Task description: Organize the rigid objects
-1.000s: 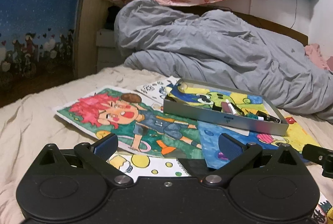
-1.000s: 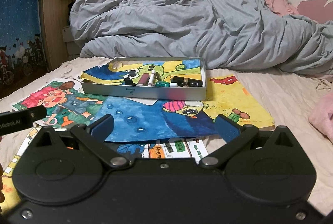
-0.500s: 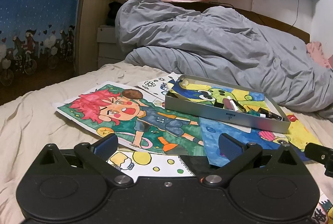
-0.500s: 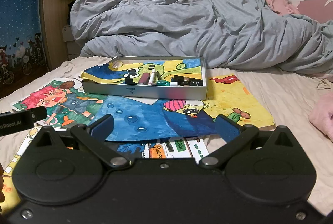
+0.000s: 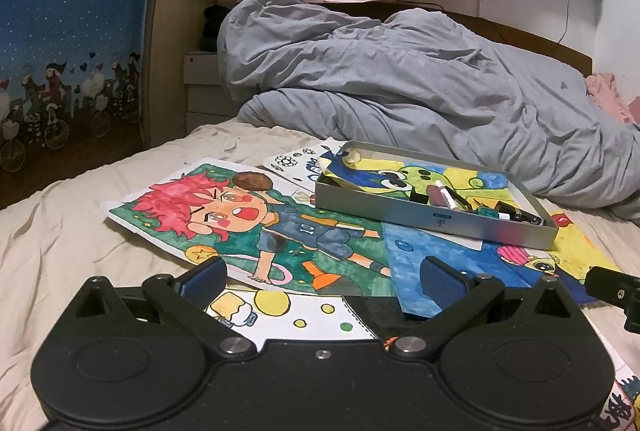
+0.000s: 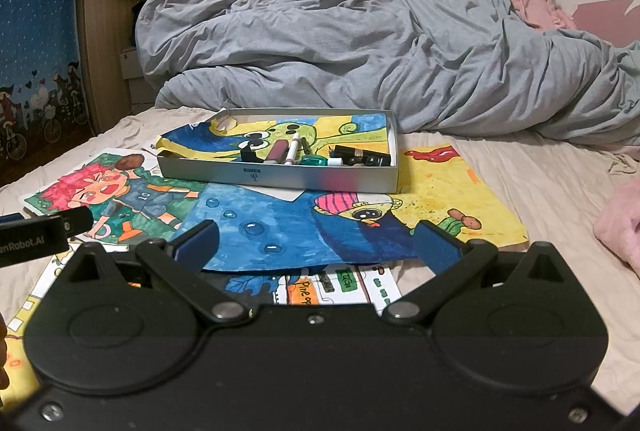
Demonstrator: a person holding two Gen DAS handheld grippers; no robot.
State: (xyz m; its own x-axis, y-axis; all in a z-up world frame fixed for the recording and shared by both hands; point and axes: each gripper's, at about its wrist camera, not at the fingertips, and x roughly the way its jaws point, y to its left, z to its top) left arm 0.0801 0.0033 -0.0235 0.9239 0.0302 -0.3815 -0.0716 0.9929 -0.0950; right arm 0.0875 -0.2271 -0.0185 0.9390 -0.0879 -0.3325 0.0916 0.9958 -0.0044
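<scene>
A shallow silver tin (image 5: pixel 436 219) (image 6: pixel 280 177) sits on the bed on top of coloured drawings. Inside it lie a folded drawing, a maroon tube (image 6: pixel 277 152), a white pen (image 6: pixel 293 147), a teal cap (image 6: pixel 310 161) and several black pens (image 6: pixel 362 154). My left gripper (image 5: pixel 322 277) hovers open and empty over the drawings, short of the tin's near left corner. The right gripper (image 6: pixel 316 241) is open and empty above the blue drawing, in front of the tin.
Loose drawings cover the beige sheet: a red-haired cartoon (image 5: pixel 240 215), a blue and yellow one (image 6: pixel 360 219). A crumpled grey duvet (image 6: pixel 380 51) lies behind the tin. A pink cloth (image 6: pixel 620 223) is at the right. The other gripper's tip (image 6: pixel 44 231) shows at left.
The left gripper's view has tilted slightly up and back; the tin sits a little lower in it. The right gripper has hardly moved. Both stay open.
</scene>
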